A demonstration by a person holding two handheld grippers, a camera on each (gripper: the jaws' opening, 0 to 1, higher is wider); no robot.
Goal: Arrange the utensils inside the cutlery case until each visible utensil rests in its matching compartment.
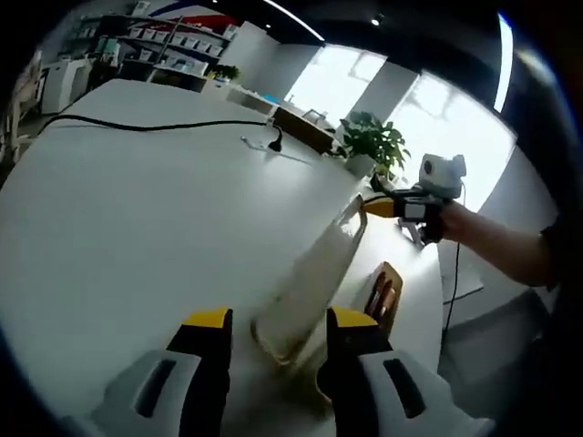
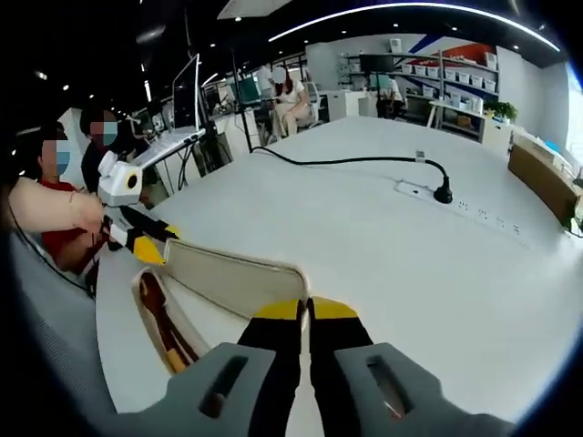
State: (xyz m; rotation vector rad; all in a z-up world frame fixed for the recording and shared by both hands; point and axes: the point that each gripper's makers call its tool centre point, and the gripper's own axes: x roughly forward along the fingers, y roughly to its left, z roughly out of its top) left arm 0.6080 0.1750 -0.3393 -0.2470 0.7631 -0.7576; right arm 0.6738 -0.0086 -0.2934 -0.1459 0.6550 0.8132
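Lifting case (image 1: 314, 273) by both ends | L gripper (image 1: 273, 319) jaws apart round rim | R gripper (image 2: 305, 309) clamped on rim | utensils (image 2: 168, 332) inside, sorting unverifiable, prob. unfinished.

No legible text, labels, brands or numbers in either view. Storage bins (image 2: 453, 71) on the far shelves carry no readable markings at this resolution; the red and blue wall graphic (image 1: 196, 15) shows no letters.

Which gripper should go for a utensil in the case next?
Left. The left gripper is open, and the brown utensils lie just beside its jaws. The right gripper looks shut on the raised lid, probably holding it up, so it is not free.
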